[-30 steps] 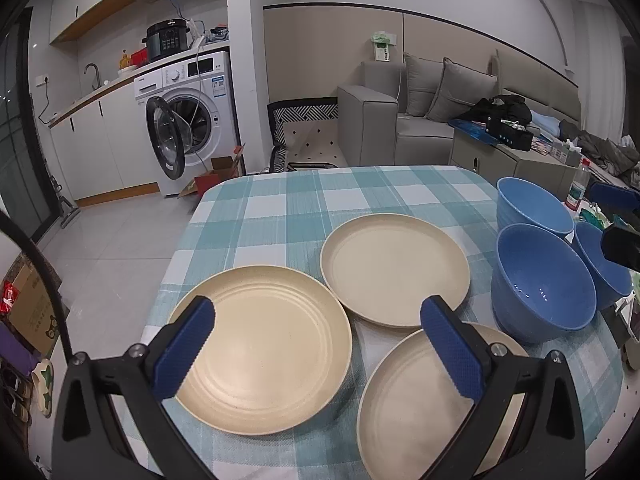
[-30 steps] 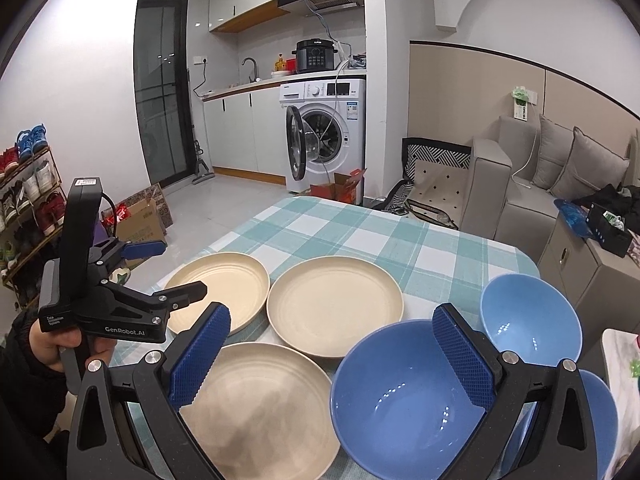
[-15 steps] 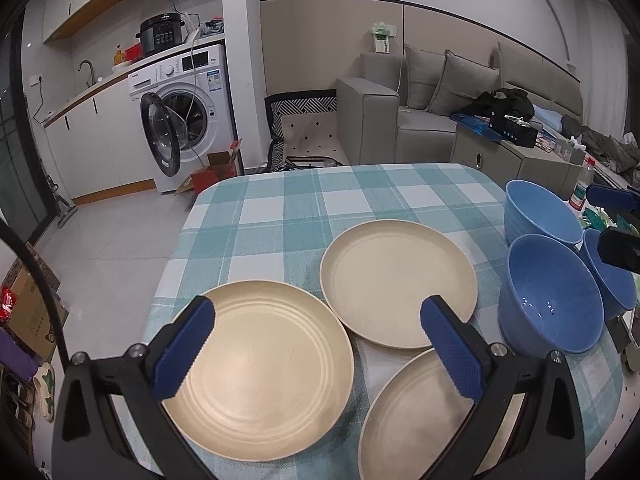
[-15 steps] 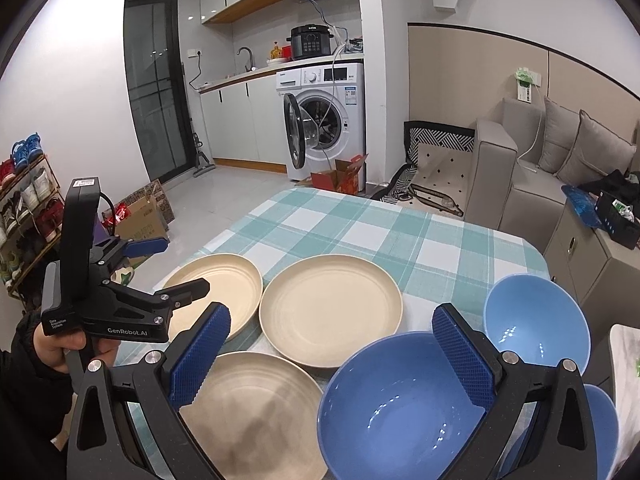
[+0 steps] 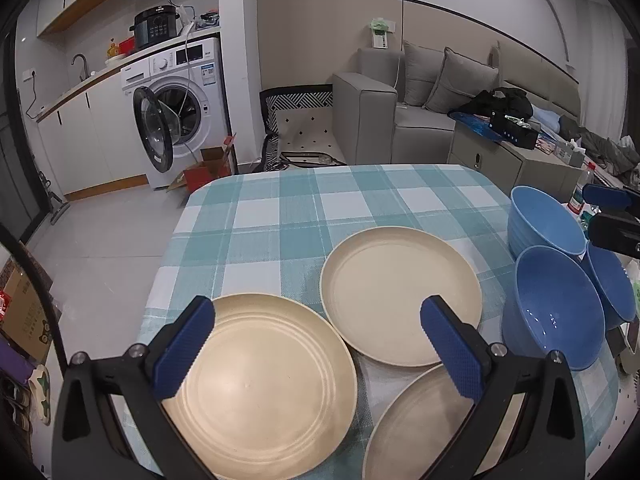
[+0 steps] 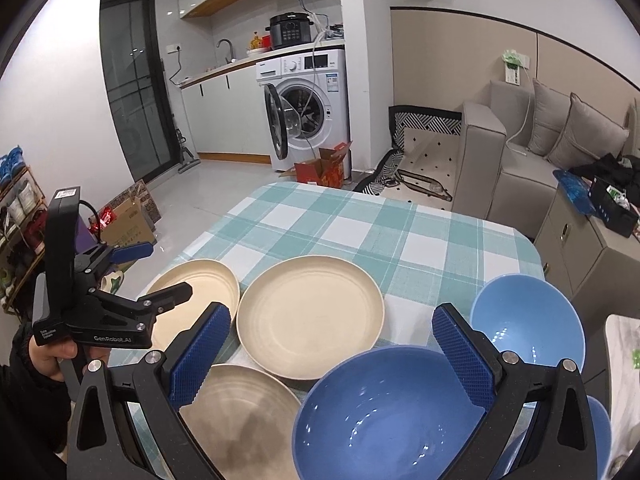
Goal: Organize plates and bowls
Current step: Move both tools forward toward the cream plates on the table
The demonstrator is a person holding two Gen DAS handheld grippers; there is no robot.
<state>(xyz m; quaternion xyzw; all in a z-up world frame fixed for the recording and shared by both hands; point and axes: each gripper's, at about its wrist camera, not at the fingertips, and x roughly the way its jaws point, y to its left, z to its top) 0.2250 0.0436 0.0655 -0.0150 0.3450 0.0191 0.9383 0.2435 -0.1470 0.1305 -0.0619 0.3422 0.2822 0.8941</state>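
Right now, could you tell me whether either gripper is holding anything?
Nothing is held: the left gripper and right gripper both have open jaws above the plates and bowls.

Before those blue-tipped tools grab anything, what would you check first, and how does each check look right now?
1. Left tool open, holding nothing: ok.
2. Right tool open, holding nothing: ok.
3. Three cream plates lying flat, nothing on them: ok.
4. Near blue bowl upright below right tool: ok.
5. Bowls dry: cannot tell, glints inside.
6. Free tablecloth beyond the plates for stacking: ok.

Washing machine (image 5: 180, 108), grey sofa (image 5: 420, 112)
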